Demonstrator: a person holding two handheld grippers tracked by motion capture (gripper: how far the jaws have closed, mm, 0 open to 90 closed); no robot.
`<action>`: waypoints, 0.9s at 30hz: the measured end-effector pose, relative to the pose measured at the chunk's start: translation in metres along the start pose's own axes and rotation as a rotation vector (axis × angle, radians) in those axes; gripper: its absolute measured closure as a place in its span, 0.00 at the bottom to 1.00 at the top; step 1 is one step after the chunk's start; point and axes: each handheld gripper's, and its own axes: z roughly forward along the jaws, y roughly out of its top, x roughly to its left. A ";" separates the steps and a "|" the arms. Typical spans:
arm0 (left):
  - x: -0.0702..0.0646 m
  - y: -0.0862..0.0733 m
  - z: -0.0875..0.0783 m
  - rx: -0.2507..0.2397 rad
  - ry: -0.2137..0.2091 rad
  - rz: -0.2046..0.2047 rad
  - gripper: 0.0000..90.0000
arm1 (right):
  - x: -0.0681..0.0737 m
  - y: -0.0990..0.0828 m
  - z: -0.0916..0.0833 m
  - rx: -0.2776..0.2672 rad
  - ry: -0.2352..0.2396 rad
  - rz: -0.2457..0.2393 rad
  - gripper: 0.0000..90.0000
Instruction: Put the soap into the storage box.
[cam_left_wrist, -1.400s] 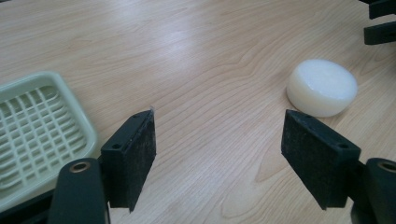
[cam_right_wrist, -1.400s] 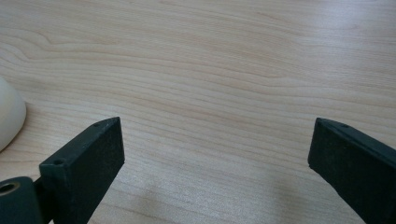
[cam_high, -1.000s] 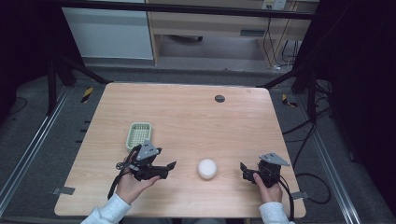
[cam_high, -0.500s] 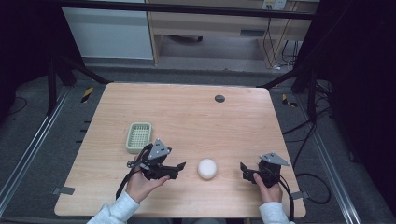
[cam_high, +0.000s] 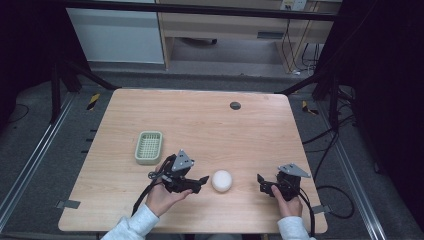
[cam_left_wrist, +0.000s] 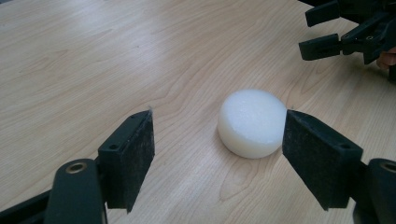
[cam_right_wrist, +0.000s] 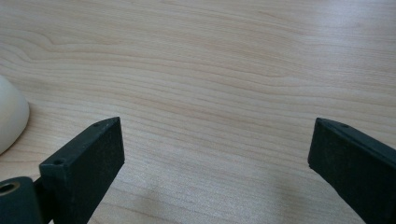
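Holding our left tongs (cam_left_wrist: 217, 156) open just before the white puck (cam_left_wrist: 252, 122) on the counter (cam_high: 200, 120), we keep our right tongs (cam_high: 262, 182) open nearby, gripping nothing.

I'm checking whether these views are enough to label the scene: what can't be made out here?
- White puck: right gripper view, cut off by the left edge.
- Small dark round thing at the table's far side: high view, too small to identify.
- Green basket: high view, too small to tell whether anything lies inside.
- Left gripper: high view, its gap to the puck is too small to judge.
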 end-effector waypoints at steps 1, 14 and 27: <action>0.000 0.000 0.000 0.000 0.000 0.000 0.27 | 0.000 0.000 0.000 0.000 0.000 0.000 0.04; -0.006 0.003 0.020 0.032 -0.005 0.011 0.26 | 0.000 0.000 0.000 0.001 0.001 0.000 0.04; -0.017 0.004 0.035 0.057 -0.031 0.022 0.25 | 0.000 0.000 0.000 0.002 0.003 0.002 0.04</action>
